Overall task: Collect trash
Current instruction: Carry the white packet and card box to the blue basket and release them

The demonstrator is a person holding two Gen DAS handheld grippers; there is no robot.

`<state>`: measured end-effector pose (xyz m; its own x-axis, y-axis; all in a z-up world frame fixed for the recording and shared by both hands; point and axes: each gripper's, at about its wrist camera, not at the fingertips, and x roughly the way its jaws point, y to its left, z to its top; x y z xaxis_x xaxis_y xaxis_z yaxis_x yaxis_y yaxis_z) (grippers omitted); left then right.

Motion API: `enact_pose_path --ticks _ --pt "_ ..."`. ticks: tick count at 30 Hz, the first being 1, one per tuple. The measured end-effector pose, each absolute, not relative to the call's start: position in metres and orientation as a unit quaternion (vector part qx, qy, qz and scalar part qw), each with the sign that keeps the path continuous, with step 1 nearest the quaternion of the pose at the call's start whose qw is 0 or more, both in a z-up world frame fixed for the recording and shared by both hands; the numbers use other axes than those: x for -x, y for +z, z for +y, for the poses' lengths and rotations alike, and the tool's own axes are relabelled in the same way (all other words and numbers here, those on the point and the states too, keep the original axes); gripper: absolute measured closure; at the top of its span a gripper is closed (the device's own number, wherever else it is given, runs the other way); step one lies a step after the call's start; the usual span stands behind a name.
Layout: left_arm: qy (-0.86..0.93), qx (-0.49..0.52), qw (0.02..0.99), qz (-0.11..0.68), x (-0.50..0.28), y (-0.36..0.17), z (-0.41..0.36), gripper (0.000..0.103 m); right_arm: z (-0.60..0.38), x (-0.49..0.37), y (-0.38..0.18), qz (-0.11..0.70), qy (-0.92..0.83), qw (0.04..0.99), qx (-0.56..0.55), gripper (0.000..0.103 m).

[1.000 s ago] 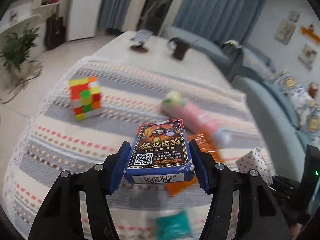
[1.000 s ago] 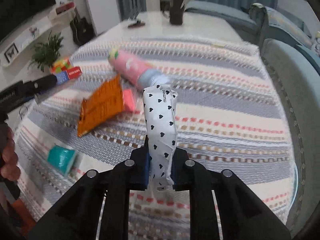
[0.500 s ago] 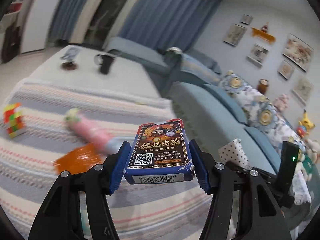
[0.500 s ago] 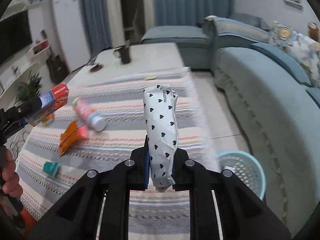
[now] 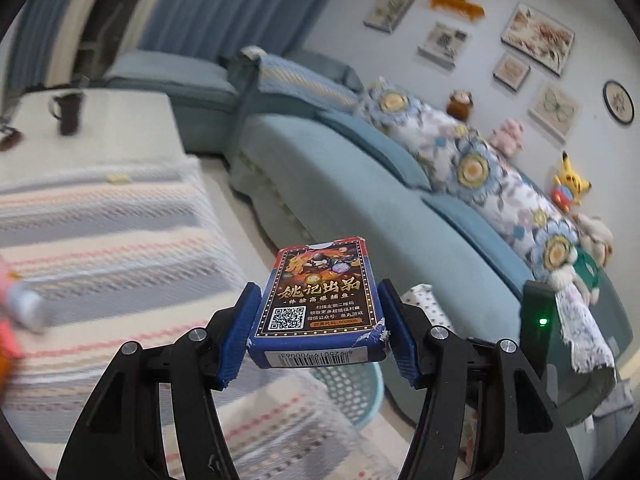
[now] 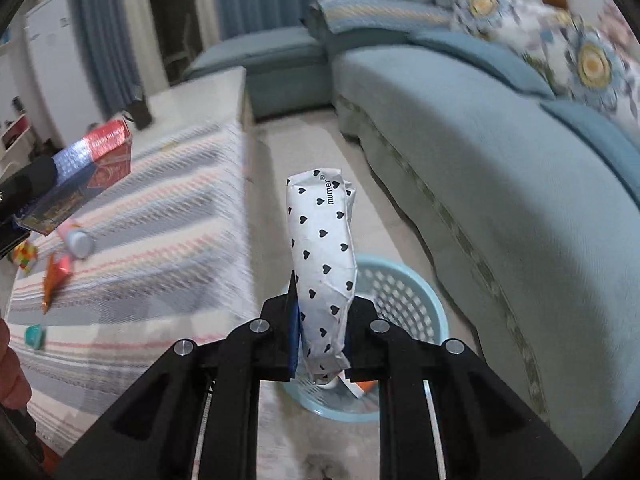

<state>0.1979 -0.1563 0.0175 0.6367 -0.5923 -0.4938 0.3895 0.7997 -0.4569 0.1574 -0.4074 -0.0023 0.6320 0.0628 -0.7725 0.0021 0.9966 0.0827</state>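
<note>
My left gripper (image 5: pixel 318 340) is shut on a blue card box (image 5: pixel 320 304) with a QR code, held in the air past the table's right edge. The box also shows in the right wrist view (image 6: pixel 80 172). My right gripper (image 6: pixel 320 332) is shut on a crumpled white wrapper with black hearts (image 6: pixel 322 256), held upright above a light blue mesh basket (image 6: pixel 404 292) on the floor. The basket also shows below the left gripper (image 5: pixel 352 392). The wrapper's tip shows in the left wrist view (image 5: pixel 424 300).
The striped tablecloth (image 6: pixel 160 232) carries a pink tube (image 6: pixel 76 240), an orange packet (image 6: pixel 54 276), a teal cup (image 6: pixel 34 336) and a colour cube (image 6: pixel 24 256). A blue sofa (image 6: pixel 500 152) runs along the right. A dark mug (image 5: pixel 70 112) stands at the table's far end.
Both grippers have swung right, away from the table top toward the sofa side. The basket now lies right under the right gripper. Both still hold their items.
</note>
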Motion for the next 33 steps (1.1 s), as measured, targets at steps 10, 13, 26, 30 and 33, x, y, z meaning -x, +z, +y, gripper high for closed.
enact_pose_path --ticks 10,13,26,30,33 --pt "-0.301 0.122 0.856 0.401 -0.225 -0.056 -0.232 0.045 -0.454 -0.178 -0.097 0.528 -0.027 0.841 -0.115 0.089" --pt "-0.3 0.122 0.851 0.413 -0.228 -0.07 -0.239 0.044 -0.456 -0.178 -0.108 0.539 -0.033 0.833 -0.122 0.087" --pt "-0.274 0.136 0.863 0.402 -0.213 -0.062 -0.185 0.033 -0.46 -0.174 -0.099 0.531 -0.047 0.835 -0.136 0.052" --pt "-0.255 0.14 0.872 0.395 -0.201 -0.051 -0.158 0.033 -0.443 -0.172 -0.082 0.514 -0.028 0.849 -0.119 0.052" --pt "-0.231 0.146 0.882 0.384 -0.187 -0.037 -0.129 0.033 -0.423 -0.168 -0.062 0.496 -0.012 0.863 -0.094 0.052"
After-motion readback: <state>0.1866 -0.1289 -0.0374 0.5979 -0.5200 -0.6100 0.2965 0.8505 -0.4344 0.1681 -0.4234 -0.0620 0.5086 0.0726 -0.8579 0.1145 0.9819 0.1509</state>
